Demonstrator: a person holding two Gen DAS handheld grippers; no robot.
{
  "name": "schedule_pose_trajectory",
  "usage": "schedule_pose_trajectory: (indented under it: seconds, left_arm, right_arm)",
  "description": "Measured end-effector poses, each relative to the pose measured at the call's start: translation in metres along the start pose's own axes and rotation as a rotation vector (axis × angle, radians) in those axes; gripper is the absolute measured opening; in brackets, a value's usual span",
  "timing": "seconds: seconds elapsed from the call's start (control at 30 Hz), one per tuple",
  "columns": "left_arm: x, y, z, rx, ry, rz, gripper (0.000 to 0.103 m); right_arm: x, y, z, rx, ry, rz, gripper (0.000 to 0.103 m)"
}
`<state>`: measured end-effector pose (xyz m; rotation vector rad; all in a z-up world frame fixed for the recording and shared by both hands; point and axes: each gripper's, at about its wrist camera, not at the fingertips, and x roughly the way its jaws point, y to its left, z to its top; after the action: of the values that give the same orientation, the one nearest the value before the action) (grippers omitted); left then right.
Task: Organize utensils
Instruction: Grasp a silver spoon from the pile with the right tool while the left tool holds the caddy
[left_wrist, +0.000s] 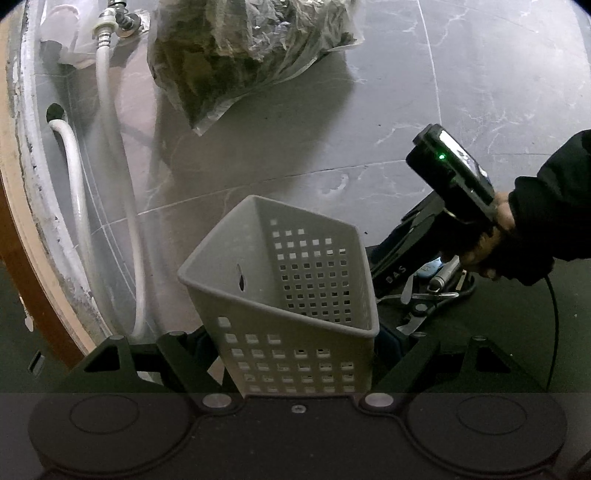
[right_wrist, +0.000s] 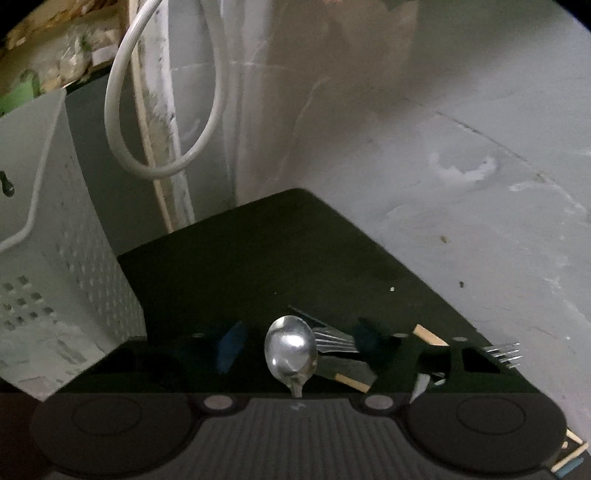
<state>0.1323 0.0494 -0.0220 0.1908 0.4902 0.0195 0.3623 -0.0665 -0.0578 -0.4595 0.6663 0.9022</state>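
Note:
My left gripper (left_wrist: 295, 343) is shut on a white perforated plastic basket (left_wrist: 295, 266), held tilted with its open top facing away from me. The same basket (right_wrist: 55, 240) shows at the left of the right wrist view. My right gripper (right_wrist: 299, 345) hangs low over a black mat (right_wrist: 258, 258), jaws open, and a steel spoon (right_wrist: 291, 350) lies between the blue pads (right_wrist: 231, 349) without touching either. Forks (right_wrist: 334, 339) and a wooden stick (right_wrist: 428, 334) lie beside it. In the left wrist view a hand in a dark sleeve holds the right gripper (left_wrist: 410, 291) over the utensils (left_wrist: 424, 295).
A grey marbled floor (left_wrist: 461, 92) surrounds the mat. A clear bag of dark leaves (left_wrist: 240, 55) lies at the back. White hoses (left_wrist: 110, 147) run along a wall edge and a wooden frame (left_wrist: 22, 240) on the left. Another fork (right_wrist: 504, 354) lies at the mat's right edge.

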Motion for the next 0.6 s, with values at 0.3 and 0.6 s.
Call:
schedule_pose_trajectory:
  seconds: [0.3,0.6]
  left_arm:
    - [0.0,0.0,0.0,-0.006,0.0,0.01,0.083]
    - [0.0,0.0,0.0,-0.006,-0.001,0.008,0.083]
  right_arm:
    - [0.016,-0.007,-0.001,-0.002,0.063,0.052,0.043]
    - [0.024,-0.004,0.001,-0.052,0.072,0.031,0.017]
